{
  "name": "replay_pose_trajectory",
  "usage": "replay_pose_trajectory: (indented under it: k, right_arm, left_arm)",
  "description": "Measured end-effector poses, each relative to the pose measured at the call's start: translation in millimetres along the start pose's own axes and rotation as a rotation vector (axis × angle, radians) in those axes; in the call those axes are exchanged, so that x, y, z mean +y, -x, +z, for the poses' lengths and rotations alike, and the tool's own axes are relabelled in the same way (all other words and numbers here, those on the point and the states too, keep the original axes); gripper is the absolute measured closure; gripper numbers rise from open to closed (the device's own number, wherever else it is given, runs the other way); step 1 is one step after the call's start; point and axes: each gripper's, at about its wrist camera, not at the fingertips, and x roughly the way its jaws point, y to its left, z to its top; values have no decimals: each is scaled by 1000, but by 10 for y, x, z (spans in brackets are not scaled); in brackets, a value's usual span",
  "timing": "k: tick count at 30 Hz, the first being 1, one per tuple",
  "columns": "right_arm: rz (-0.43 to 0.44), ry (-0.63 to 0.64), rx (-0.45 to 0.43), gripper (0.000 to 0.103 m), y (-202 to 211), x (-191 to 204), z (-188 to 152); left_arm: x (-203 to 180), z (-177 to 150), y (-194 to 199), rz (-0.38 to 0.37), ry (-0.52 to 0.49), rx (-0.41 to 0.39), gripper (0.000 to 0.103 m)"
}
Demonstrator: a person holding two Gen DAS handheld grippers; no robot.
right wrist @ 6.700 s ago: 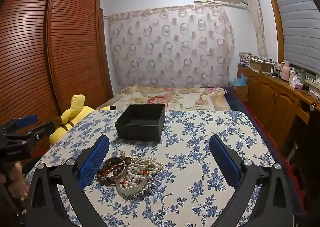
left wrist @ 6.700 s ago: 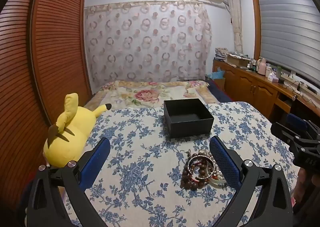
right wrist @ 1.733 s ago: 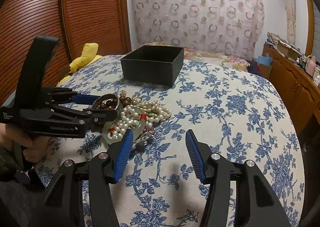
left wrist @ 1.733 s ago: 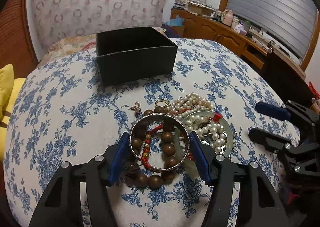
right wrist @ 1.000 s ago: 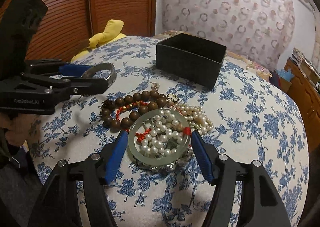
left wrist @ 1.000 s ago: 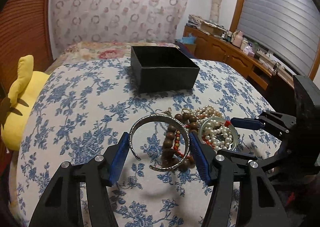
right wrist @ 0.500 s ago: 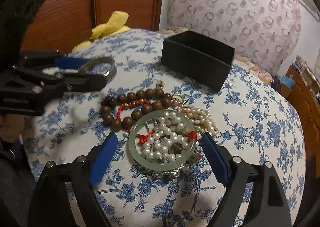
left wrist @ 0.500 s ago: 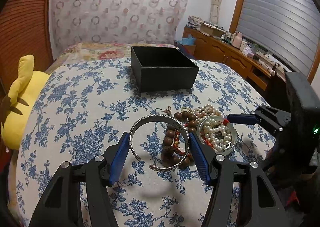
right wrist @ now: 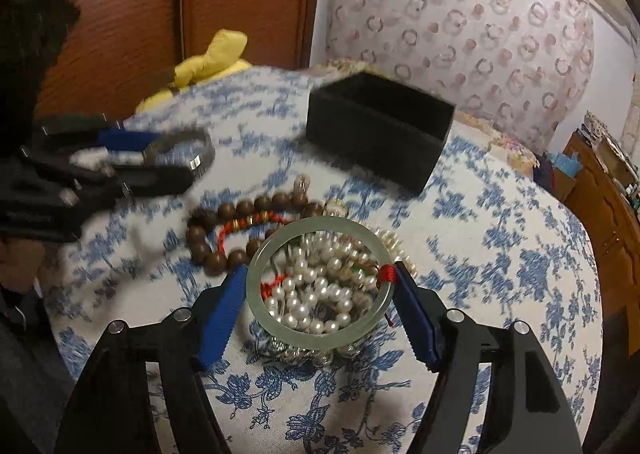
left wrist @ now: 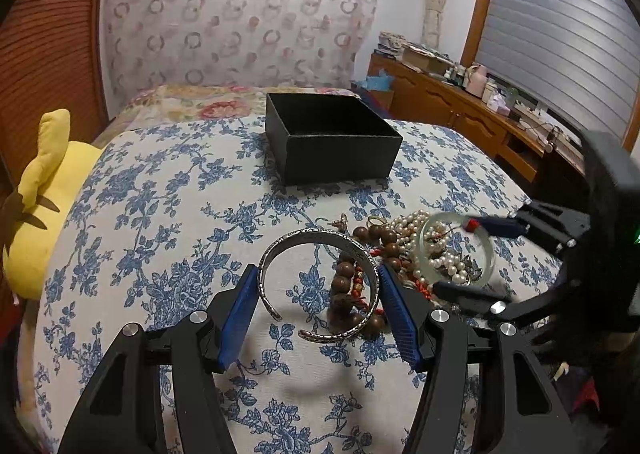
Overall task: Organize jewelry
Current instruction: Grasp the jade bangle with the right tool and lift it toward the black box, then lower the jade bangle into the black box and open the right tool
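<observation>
My left gripper (left wrist: 317, 282) is shut on a silver cuff bangle (left wrist: 316, 232), held just above the floral cloth. From the right wrist view the cuff (right wrist: 196, 149) sits in that gripper (right wrist: 132, 157) at the left. My right gripper (right wrist: 318, 276) has a pale jade bangle (right wrist: 320, 228) with a red thread between its blue pads. Its jaws are closing and both pads touch the rim. In the left wrist view this bangle (left wrist: 486, 250) tilts up off the pile. Under it lie pearls (right wrist: 316, 294) and brown wooden beads (right wrist: 240, 209). An open black box (left wrist: 340, 157) stands behind.
A yellow plush toy (left wrist: 44, 181) lies at the bed's left edge by the wooden wardrobe (right wrist: 120, 13). A cluttered wooden desk (left wrist: 460, 113) runs along the right wall. A person's hand (right wrist: 20, 266) grips the left tool. Blue-flowered cloth (left wrist: 160, 213) covers the surface.
The right gripper's jaws have narrowed onto the jade bangle, which now tilts up off the pile. The left gripper keeps the silver cuff in the same place.
</observation>
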Motion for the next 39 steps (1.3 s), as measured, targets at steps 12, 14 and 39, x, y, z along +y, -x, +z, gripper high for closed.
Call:
replay_pose_trajectory:
  k: [12,14,39]
  right_arm:
    - [-4,-19,-91,29,39,-383,459]
    - [-7,-24,-97,29,-4,-458,527]
    - [89,-60,-60,28,-896,-1070,1183]
  left_arm:
    - [20,361,-129,21,-28,-15,45]
    - [27,448,-164,23,-28,-19,45]
    - [322,1313,-766,57,-22,-7,45]
